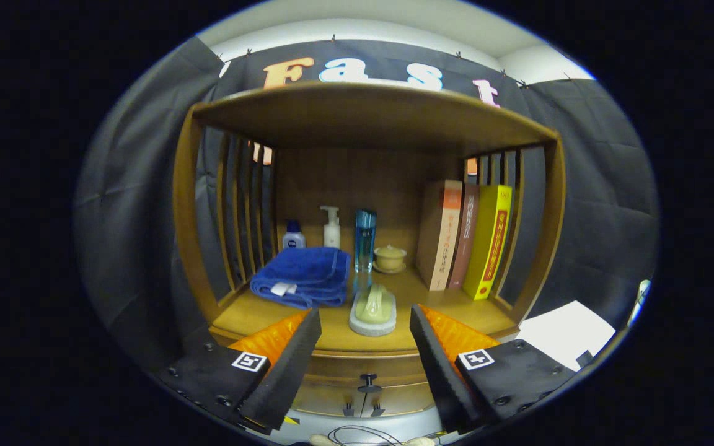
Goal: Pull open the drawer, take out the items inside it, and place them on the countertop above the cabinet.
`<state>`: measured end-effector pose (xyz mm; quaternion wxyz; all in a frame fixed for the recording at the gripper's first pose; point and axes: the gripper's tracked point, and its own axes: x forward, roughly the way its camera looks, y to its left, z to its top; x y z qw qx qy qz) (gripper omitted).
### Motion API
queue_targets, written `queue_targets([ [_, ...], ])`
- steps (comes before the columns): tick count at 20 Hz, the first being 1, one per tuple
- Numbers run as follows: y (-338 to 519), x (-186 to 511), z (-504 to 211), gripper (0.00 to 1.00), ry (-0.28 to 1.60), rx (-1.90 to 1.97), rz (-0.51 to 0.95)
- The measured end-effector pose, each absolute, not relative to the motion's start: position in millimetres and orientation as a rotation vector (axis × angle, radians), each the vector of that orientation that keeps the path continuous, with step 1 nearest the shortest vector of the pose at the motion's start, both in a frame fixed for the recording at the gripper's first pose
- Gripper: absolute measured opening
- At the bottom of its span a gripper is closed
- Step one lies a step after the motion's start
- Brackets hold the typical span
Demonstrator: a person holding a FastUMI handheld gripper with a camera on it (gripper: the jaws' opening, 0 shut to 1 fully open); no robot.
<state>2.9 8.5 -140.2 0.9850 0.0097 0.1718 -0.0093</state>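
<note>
On the left of the wooden tabletop (251,316) of the brown slatted cabinet (186,204), a folded blue towel (301,282) with a white tag is seen, and behind it a small white bottle with a blue label (293,236) is stood against the back panel. Next to that, a white pump bottle (331,227) and a tall clear blue bottle (365,240) are set upright. Just ahead of the blue bottle, a pale green soap-like piece on a light grey oval dish (372,311) is placed near the front edge, and behind it, to the right, a small cream lidded cup on a saucer (390,258) is seen. Three upright books (465,238), with tan, brown and yellow covers, are leaned at the right side.

Below the tabletop edge, the wooden drawer (363,396) is seen with its front flush to the cabinet, and a small dark knob (369,381) is fixed at its middle. The gripper (364,347) is held with its fingers well apart and nothing between them, the knob lying just ahead of the gap.

What lies inside the drawer cannot be told. The scene is judged to fit two stages: a drawer with its contents inside and waiting to be pulled, or one emptied onto the tabletop and pushed shut again. Which of the tabletop things, if any, belong to the drawer is not settled here.
</note>
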Motion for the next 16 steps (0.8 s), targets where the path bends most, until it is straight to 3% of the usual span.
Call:
queue_targets([
  [9, 4, -16, -10, 0.97, 0.208, 0.05, -0.024],
  [16, 22, -20, -8, 0.97, 0.207, 0.056, 0.008],
])
